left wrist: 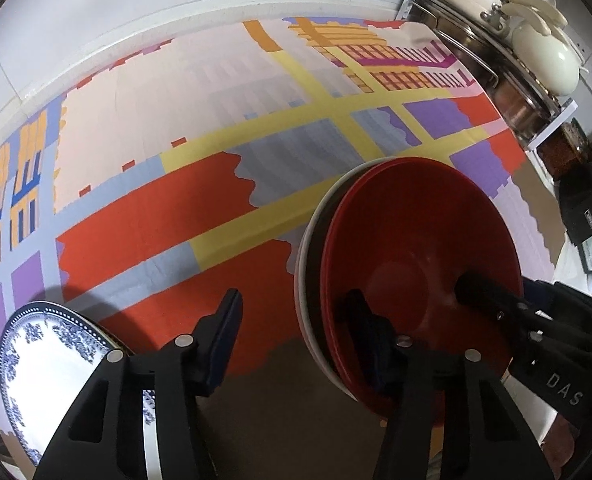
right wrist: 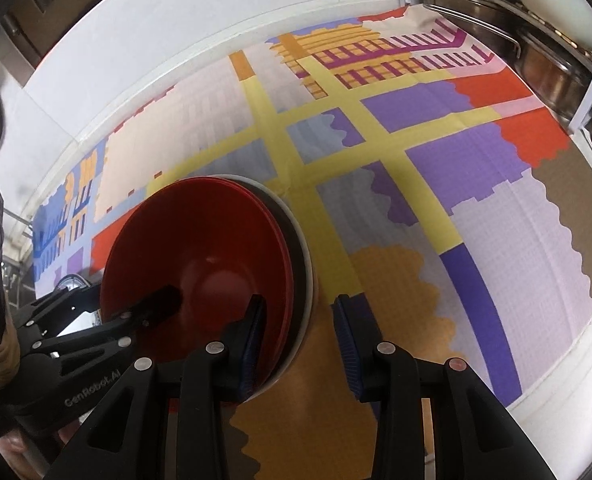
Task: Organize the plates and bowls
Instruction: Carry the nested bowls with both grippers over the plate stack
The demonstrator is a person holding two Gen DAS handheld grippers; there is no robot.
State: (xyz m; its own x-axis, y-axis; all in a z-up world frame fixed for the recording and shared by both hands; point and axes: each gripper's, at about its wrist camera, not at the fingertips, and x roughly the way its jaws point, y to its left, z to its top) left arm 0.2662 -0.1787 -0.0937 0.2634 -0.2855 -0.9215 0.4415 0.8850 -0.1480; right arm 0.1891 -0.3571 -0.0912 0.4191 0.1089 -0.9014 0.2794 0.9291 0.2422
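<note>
A nested stack of bowls, red bowls (left wrist: pixel 416 240) inside a white one (left wrist: pixel 302 280), is on the patterned tablecloth (left wrist: pixel 176 220). My left gripper (left wrist: pixel 292 294) straddles the stack's left rim: one finger (left wrist: pixel 360 320) is inside the top red bowl, the other outside, with a gap to the white wall. In the right wrist view my right gripper (right wrist: pixel 300 300) straddles the opposite rim of the red bowls (right wrist: pixel 200 240), with a bare strip between its outer pad (right wrist: pixel 344 332) and the white bowl (right wrist: pixel 308 280). A blue-and-white plate (left wrist: pixel 48 360) lies left of the stack.
A metal rack of steel pots (left wrist: pixel 508 92) and a cream pot (left wrist: pixel 548 56) stand at the back right by the white wall (left wrist: pixel 96 20). Dark boxes (left wrist: pixel 588 208) sit at the right edge. The tablecloth stretches bare behind the stack.
</note>
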